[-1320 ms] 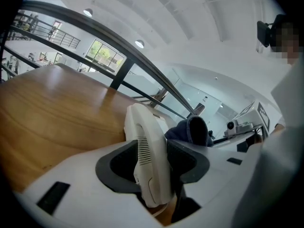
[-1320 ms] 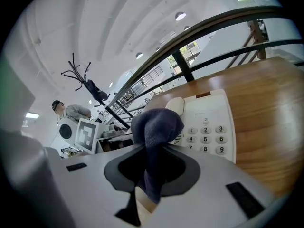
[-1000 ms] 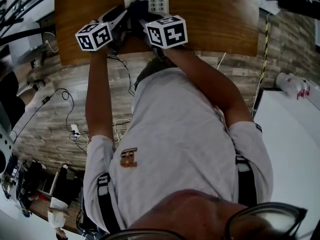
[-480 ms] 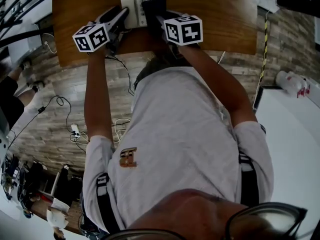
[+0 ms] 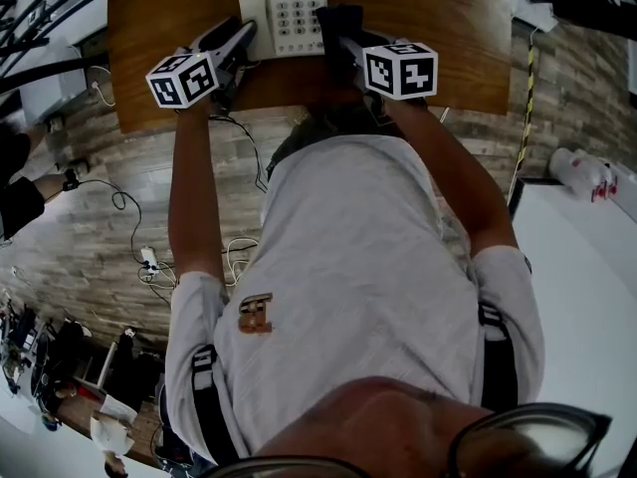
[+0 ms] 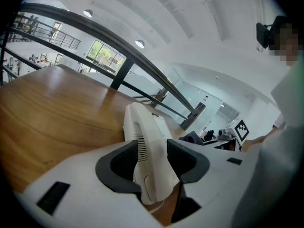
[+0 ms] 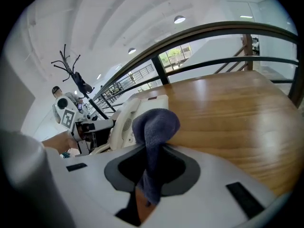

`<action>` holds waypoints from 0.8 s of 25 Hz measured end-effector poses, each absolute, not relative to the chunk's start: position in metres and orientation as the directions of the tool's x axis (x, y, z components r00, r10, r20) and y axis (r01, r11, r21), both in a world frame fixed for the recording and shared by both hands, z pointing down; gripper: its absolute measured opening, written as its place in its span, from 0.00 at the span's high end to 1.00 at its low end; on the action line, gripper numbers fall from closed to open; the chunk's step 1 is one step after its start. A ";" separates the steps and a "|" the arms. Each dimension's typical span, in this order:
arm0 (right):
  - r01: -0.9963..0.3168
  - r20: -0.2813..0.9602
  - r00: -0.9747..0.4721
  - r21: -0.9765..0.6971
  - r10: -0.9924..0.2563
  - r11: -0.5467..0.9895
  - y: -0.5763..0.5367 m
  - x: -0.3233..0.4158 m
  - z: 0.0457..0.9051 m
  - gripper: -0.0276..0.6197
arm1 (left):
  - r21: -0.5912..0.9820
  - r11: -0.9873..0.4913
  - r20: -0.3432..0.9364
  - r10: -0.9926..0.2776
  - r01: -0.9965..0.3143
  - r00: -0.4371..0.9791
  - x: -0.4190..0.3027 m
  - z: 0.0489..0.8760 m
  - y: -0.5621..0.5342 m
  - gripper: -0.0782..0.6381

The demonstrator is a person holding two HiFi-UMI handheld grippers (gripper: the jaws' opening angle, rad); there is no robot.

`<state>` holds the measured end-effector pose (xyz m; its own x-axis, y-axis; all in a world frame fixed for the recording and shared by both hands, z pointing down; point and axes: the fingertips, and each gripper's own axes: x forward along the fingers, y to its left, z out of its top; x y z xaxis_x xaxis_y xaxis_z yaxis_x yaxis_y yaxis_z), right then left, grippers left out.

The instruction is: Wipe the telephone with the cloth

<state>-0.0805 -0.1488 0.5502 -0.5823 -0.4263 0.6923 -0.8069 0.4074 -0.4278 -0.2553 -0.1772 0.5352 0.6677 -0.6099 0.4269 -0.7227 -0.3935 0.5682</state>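
- Here, we stand in a bright hall with a white ceiling (image 6: 156,13) and a plank floor (image 5: 80,167).
- Our wooden table (image 5: 438,28) bears the white telephone (image 5: 297,8), between both tongs.
- Our left tongs (image 6: 153,163) clamp its handset (image 6: 142,127).
- Our right tongs (image 7: 151,167) pinch the dark cloth (image 7: 156,122), just beside the telephone.

Telephones: 1 white telephone (image 5: 289,8), keypad facing up.
Handsets: 1 white handset (image 6: 149,151).
Cloths: 1 dark blue cloth (image 7: 154,141).
Grippers: 2, counting the left gripper (image 6: 152,161) and the right gripper (image 7: 152,167).
Marker cubes: 2, with the left cube (image 5: 185,78) and the right cube (image 5: 400,69), 1 to each gripper.
Tables: 1 wooden table (image 5: 438,28).
People at the table: 1 person (image 5: 348,267) in a white shirt.
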 end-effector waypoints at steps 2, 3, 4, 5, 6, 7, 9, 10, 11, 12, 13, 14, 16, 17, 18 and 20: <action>-0.793 0.675 -0.601 -0.437 -0.427 0.425 -0.149 -0.082 0.541 0.83 | 0.566 -0.395 0.419 -0.619 -0.724 0.665 -0.255 0.529 -0.177 0.60; -0.785 0.665 -0.611 -0.439 -0.430 0.438 -0.151 -0.083 0.535 0.83 | 0.562 -0.398 0.412 -0.625 -0.725 0.663 -0.254 0.525 -0.177 0.60; -0.777 0.652 -0.622 -0.439 -0.435 0.452 -0.153 -0.084 0.529 0.83 | 0.558 -0.401 0.404 -0.634 -0.727 0.660 -0.253 0.520 -0.178 0.60; -0.768 0.637 -0.632 -0.438 -0.441 0.468 -0.156 -0.086 0.522 0.83 | 0.552 -0.405 0.394 -0.643 -0.728 0.657 -0.253 0.514 -0.179 0.60; -0.758 0.621 -0.643 -0.436 -0.448 0.485 -0.159 -0.088 0.513 0.83 | 0.546 -0.410 0.381 -0.655 -0.730 0.653 -0.252 0.506 -0.180 0.60; -0.748 0.603 -0.655 -0.433 -0.455 0.502 -0.162 -0.091 0.504 0.83 | 0.540 -0.416 0.366 -0.667 -0.732 0.649 -0.252 0.498 -0.181 0.60; -0.728 0.566 -0.678 -0.428 -0.469 0.535 -0.167 -0.096 0.484 0.83 | 0.527 -0.428 0.333 -0.691 -0.735 0.641 -0.251 0.478 -0.184 0.60; -0.718 0.548 -0.689 -0.426 -0.475 0.550 -0.170 -0.098 0.473 0.83 | 0.520 -0.433 0.316 -0.703 -0.736 0.637 -0.250 0.467 -0.185 0.60; -0.709 0.529 -0.699 -0.424 -0.481 0.564 -0.172 -0.100 0.463 0.83 | 0.511 -0.440 0.298 -0.715 -0.738 0.632 -0.249 0.456 -0.185 0.60; -0.700 0.509 -0.709 -0.422 -0.488 0.576 -0.174 -0.101 0.453 0.83 | 0.503 -0.446 0.280 -0.727 -0.740 0.628 -0.248 0.445 -0.186 0.60; -0.692 0.490 -0.717 -0.420 -0.495 0.587 -0.176 -0.103 0.444 0.83 | 0.495 -0.453 0.259 -0.738 -0.742 0.623 -0.246 0.435 -0.186 0.61; -0.685 0.469 -0.726 -0.419 -0.503 0.596 -0.179 -0.104 0.436 0.83 | 0.487 -0.459 0.238 -0.749 -0.743 0.619 -0.245 0.425 -0.187 0.61; -0.668 0.424 -0.743 -0.420 -0.518 0.615 -0.184 -0.106 0.422 0.83 | 0.471 -0.470 0.193 -0.771 -0.746 0.607 -0.243 0.407 -0.188 0.64; -0.658 0.400 -0.753 -0.420 -0.523 0.625 -0.187 -0.107 0.415 0.83 | 0.461 -0.474 0.170 -0.782 -0.750 0.599 -0.242 0.398 -0.189 0.65; -0.647 0.374 -0.762 -0.419 -0.528 0.637 -0.189 -0.108 0.406 0.83 | 0.450 -0.479 0.146 -0.794 -0.754 0.591 -0.241 0.388 -0.190 0.66; -0.623 0.320 -0.782 -0.417 -0.535 0.662 -0.190 -0.109 0.385 0.83 | 0.424 -0.488 0.098 -0.812 -0.763 0.575 -0.239 0.362 -0.188 0.70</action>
<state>-0.1090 -0.1903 0.3847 -0.7822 -0.5346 0.3198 -0.6229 0.6617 -0.4174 -0.2387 -0.1877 0.3622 0.5748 -0.8123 0.0984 -0.7627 -0.4884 0.4240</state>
